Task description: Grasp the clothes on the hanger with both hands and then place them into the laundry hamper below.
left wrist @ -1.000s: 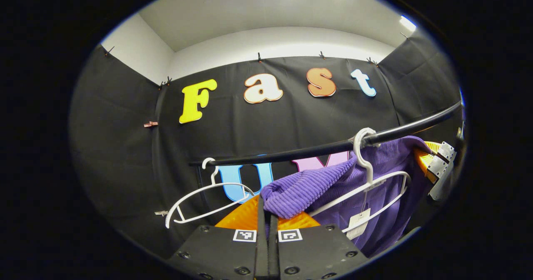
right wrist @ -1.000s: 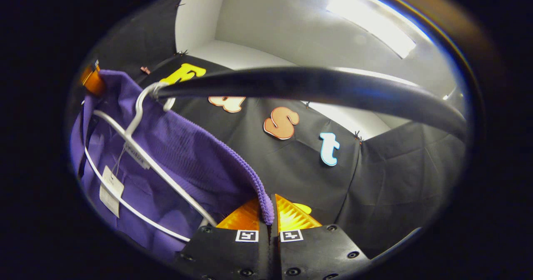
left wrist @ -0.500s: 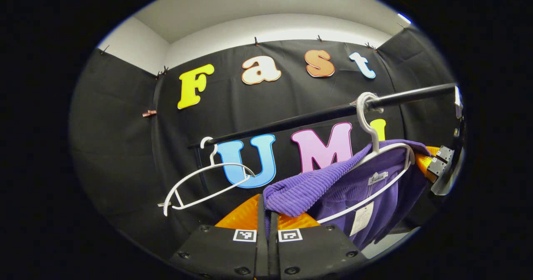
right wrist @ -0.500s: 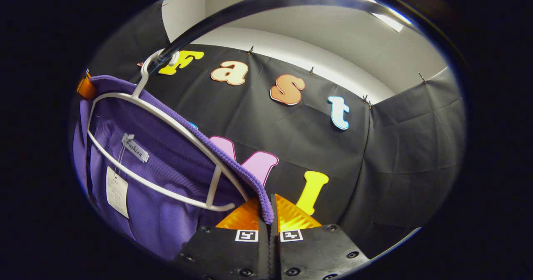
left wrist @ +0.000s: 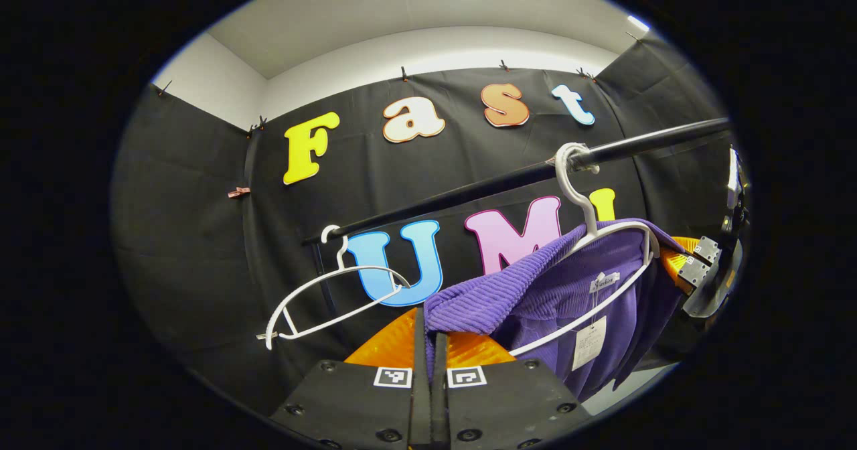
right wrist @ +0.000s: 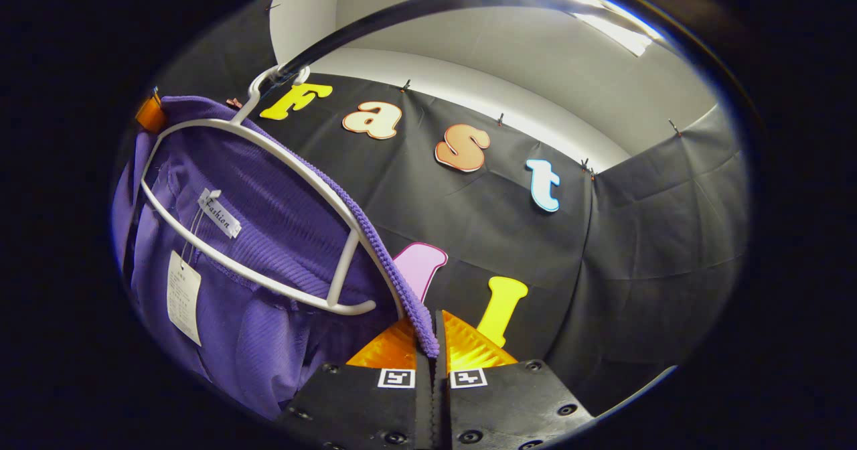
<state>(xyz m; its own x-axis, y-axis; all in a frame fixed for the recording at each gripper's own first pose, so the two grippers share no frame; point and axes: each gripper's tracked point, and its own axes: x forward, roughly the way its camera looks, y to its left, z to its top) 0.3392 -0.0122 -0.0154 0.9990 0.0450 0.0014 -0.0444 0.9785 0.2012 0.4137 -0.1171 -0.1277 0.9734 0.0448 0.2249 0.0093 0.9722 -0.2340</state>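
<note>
While your left gripper (left wrist: 430, 343) pinches the purple knit's (left wrist: 569, 289) shoulder, jaws nearly closed on it, your right gripper (right wrist: 433, 343) clamps the other shoulder edge the same way. Between them the knit hangs on a white hanger (right wrist: 268, 189) — its hook over the black rail (left wrist: 509, 179) above both jaws. Left of your left jaws, well apart, an empty hanger (left wrist: 328, 299) hangs on that rail.
</note>
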